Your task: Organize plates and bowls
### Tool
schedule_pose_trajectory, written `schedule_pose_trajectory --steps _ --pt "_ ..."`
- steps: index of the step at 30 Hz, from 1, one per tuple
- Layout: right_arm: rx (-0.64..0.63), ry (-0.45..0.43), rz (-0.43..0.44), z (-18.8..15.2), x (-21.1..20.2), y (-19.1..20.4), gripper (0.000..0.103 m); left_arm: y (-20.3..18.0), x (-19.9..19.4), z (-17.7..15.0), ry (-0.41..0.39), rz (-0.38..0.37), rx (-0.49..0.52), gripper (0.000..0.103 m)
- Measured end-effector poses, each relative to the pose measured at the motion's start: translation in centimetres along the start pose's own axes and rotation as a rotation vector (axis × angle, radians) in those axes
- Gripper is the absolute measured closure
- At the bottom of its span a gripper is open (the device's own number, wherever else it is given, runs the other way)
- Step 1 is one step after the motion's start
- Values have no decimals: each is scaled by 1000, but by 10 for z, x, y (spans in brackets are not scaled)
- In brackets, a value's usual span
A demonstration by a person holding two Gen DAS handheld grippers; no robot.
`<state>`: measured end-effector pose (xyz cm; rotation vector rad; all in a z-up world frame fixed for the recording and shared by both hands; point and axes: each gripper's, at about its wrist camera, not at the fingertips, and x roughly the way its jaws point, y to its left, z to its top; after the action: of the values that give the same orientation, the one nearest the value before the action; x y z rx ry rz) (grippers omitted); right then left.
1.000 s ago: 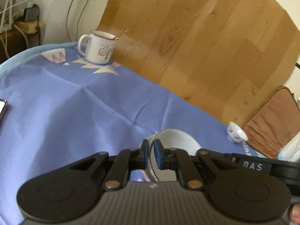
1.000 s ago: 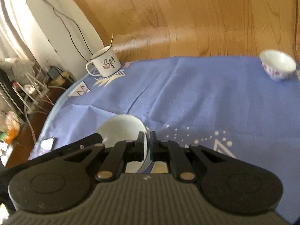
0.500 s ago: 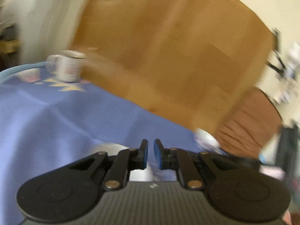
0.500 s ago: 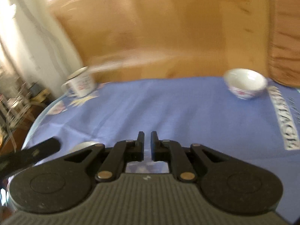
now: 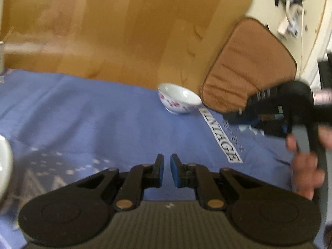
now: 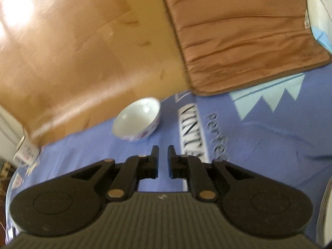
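Note:
A small white bowl with pink flowers [image 5: 178, 101] stands near the far edge of the blue tablecloth; it also shows in the right wrist view [image 6: 138, 121]. My left gripper [image 5: 165, 160] hovers over the cloth, jaws a narrow gap apart and empty, well short of the bowl. My right gripper [image 6: 163, 151] is likewise nearly closed and empty, just short of the bowl's right side. It shows in the left wrist view [image 5: 269, 114], held in a hand. A white dish edge [image 5: 5, 166] lies at the left border.
A brown cushion [image 6: 238, 31] lies at the table's far right corner, behind the bowl. A white mug [image 6: 26, 152] sits far left. A pale rim [image 6: 325, 207] shows at the right border. Wooden floor lies beyond the table edge.
Both grippers let go of the white dish they gripped a second ago and swung right toward the flowered bowl. The dish now lies at the left edge of the left view.

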<state>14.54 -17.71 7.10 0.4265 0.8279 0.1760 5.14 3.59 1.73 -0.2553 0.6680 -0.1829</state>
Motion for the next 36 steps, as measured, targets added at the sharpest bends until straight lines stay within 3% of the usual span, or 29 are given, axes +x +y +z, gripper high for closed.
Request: schedule_pose_trajectory --steps 3,11,12,13,14,20,22,24,27,32,34,35,36 --pt "16 -4 -2 13 17 0 73 2 6 -3 11 -16 3 93" --pt "28 62 -13 35 74 14 73 30 7 1 15 -93 -122 93" --pt "26 78 -18 34 80 15 78 30 8 4 18 -100 -136 93" --pt "28 90 -17 34 84 15 89 33 10 6 20 -106 -147 93" --pt "33 102 -11 34 86 14 92 35 9 6 21 -111 -156 93" --pt "48 125 24 31 58 11 96 39 7 8 8 -132 -175 93" --pt "31 149 39 23 41 8 96 38 4 7 -4 -136 -166 85" --pt "27 181 63 11 24 3 96 34 0 6 -15 -137 -146 65" --pt "2 206 73 -11 -8 -4 95 21 -8 3 -30 -135 -87 57" --pt "-4 231 104 -41 -50 -18 94 -2 -22 -4 -19 -165 -46 57" --pt "8 233 122 -50 -61 -21 94 -7 -22 -8 5 -160 -50 62" --pt "11 233 130 -54 -65 -22 94 -10 -22 -11 20 -160 -52 72" --pt "12 233 137 -57 -67 -22 94 -11 -21 -13 32 -163 -52 90"
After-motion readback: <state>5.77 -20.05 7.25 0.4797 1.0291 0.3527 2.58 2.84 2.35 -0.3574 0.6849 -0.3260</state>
